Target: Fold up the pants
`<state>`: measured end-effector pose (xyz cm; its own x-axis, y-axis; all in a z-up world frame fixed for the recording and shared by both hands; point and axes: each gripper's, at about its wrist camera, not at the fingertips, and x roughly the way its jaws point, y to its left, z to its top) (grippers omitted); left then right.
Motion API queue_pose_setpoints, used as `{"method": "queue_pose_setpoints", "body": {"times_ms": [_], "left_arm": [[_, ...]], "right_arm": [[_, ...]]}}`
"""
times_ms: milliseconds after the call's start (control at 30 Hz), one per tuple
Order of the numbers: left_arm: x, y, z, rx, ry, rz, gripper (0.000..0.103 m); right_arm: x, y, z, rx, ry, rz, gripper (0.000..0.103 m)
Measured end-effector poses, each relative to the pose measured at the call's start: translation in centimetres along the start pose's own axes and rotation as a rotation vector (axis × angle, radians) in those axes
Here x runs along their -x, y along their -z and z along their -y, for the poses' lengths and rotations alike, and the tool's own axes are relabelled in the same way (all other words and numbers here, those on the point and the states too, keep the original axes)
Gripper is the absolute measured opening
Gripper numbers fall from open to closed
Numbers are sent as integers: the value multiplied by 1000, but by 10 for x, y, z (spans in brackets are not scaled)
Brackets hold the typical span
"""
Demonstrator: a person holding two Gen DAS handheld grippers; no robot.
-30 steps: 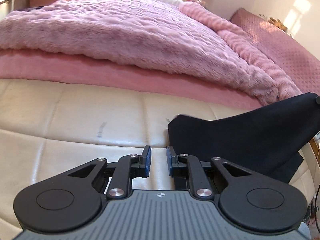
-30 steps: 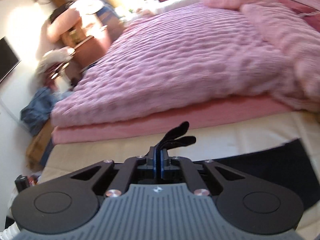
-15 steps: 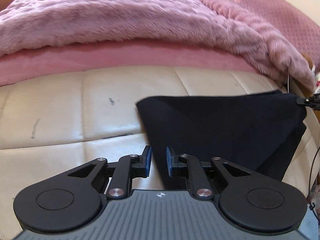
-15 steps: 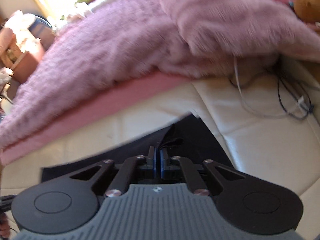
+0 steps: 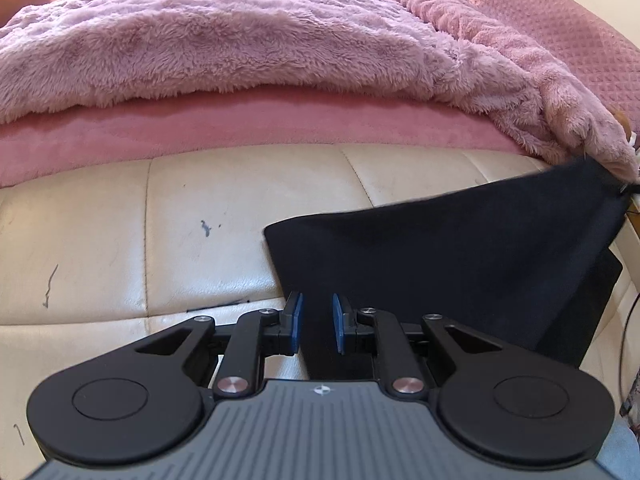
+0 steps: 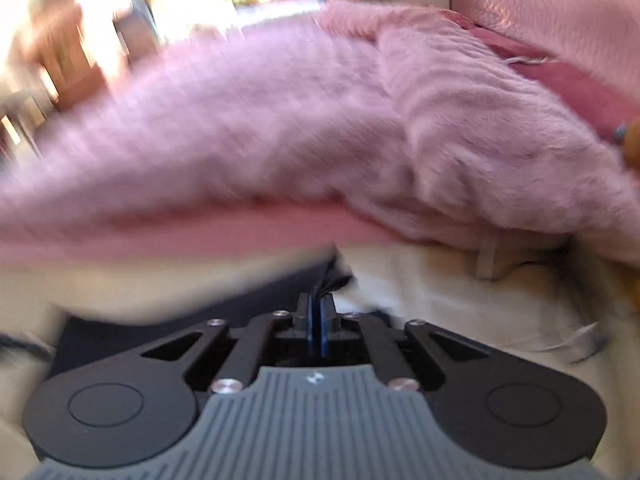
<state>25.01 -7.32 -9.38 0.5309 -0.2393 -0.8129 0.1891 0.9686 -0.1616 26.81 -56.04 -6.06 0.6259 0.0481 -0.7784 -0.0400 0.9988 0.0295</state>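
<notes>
Two grippers work over a cream leather cushion [image 5: 224, 216] that lies in front of a bed heaped with a fluffy pink blanket [image 5: 224, 36]. The black pants [image 5: 460, 248] lie spread across the right part of that cushion, one far corner lifted toward the blanket's edge at the right of the left wrist view. The left gripper [image 5: 317, 322] hangs at the near left edge of the pants with its blue-padded fingers [image 5: 297, 322] a narrow gap apart; dark cloth runs through that gap, yet the pads stand clear of it on either side, so nothing is pinched. The right gripper [image 6: 319, 320] has its fingers pressed together on a bunched tuft of the pants [image 6: 332, 282], which sticks out just past the tips. The right wrist view is badly smeared, so the rest of the cloth there reads only as a dark band, probably the same pants, below the blanket. Thin ink-like marks [image 5: 206, 227] dot the bare leather to the left.
</notes>
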Motion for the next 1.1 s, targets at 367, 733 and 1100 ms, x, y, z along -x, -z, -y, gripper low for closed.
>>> {"method": "queue_pose_setpoints", "body": {"times_ms": [367, 733, 1100], "left_arm": [[-14, -9, 1, 1, -16, 4, 17], [-4, -18, -27, 92, -101, 63, 27], [-54, -30, -16, 21, -115, 25, 23]], "right_arm": [[-80, 32, 7, 9, 136, -114, 0], [-44, 37, 15, 13, 226, -56, 4], [-52, 56, -4, 51, 193, -54, 4]]}}
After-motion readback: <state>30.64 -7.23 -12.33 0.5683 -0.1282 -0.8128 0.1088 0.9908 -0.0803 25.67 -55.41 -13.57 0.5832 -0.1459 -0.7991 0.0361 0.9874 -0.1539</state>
